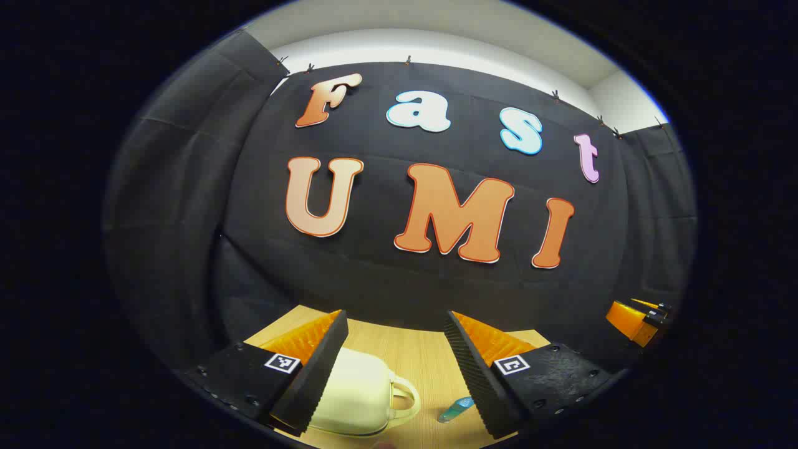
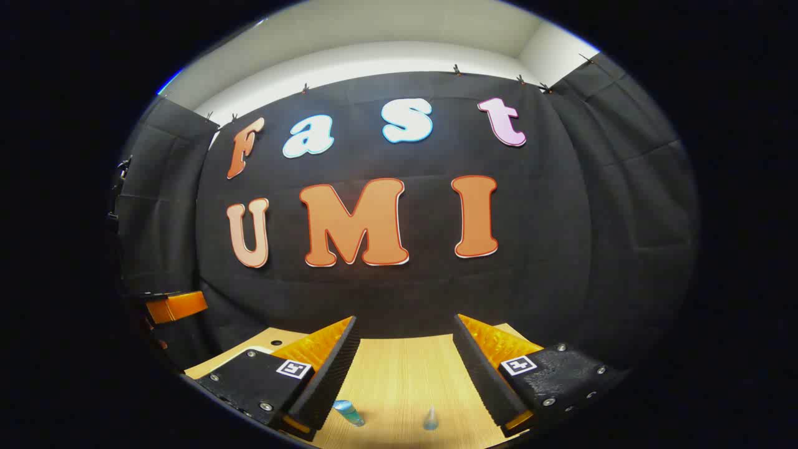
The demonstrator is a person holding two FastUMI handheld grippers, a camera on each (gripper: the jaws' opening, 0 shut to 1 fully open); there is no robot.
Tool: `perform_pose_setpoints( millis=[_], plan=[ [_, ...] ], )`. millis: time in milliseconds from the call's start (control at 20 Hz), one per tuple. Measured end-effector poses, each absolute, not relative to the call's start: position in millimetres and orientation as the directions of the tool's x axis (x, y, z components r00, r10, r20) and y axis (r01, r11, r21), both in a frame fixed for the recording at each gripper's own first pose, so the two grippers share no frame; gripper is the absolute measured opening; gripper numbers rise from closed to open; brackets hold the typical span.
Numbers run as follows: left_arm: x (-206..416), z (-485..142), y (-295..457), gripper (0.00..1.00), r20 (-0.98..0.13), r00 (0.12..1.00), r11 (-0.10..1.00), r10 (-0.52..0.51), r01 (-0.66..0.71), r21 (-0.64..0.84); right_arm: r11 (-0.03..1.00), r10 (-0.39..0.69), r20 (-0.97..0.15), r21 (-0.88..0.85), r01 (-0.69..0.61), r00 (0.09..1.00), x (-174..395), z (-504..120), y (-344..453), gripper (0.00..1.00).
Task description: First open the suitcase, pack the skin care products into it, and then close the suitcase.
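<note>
Cream, the closed hard-shell suitcase (image 1: 358, 393) lies at lower centre of the left gripper view, handle outward for reach; the left gripper (image 1: 396, 368) and right gripper (image 2: 405, 371) are held wide apart, empty, above the wooden table (image 2: 399, 368).

In the left gripper view, we see the cream suitcase (image 1: 358, 393) partly hidden behind one finger, its lower side cut off at the bottom edge. A small blue-green bottle (image 1: 455, 409) is half covered by the other finger. In the right gripper view, two small bottles (image 2: 347, 412) (image 2: 430, 419) on the bench (image 2: 405, 374) are too small to identify.
</note>
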State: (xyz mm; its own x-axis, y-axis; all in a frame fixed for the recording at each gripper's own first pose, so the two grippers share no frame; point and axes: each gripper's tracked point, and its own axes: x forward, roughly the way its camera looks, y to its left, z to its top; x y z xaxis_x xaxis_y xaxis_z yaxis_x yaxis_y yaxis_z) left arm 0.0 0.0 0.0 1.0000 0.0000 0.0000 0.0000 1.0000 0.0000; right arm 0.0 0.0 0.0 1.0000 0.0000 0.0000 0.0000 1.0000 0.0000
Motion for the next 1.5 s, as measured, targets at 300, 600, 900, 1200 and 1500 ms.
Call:
perform_pose_setpoints(
  millis=[300,600,900,1200,1500],
  plan=[
    [11.4,-4.1,-15.5,0.97,0.009,0.998,0.998,0.061,-0.060,-0.036,0.990,-0.008,-0.026,-0.139,0.005,1.000,8.0,5.2,-30.9,0.95],
    [4.3,-26.7,-55.2,0.96,-0.031,0.993,0.990,0.118,-0.120,-0.069,0.983,0.086,-0.048,-0.159,-0.093,0.995,27.4,3.5,-57.3,0.95],
    [-3.5,-35.5,-60.0,0.96,-0.045,0.981,0.980,0.189,-0.192,-0.050,0.971,0.173,-0.096,-0.151,-0.186,0.980,40.0,-10.1,-56.7,0.95],
    [11.7,-47.0,-51.2,0.96,-0.111,0.990,0.995,0.091,-0.085,0.051,0.990,0.064,-0.133,-0.117,-0.080,0.989,35.7,-25.3,-56.9,0.96],
    [29.8,-91.1,-42.4,0.97,-0.208,0.978,0.940,0.003,0.068,0.334,0.993,-0.012,-0.172,-0.115,-0.008,0.985,24.3,-39.7,-52.2,0.96]
  ],
)
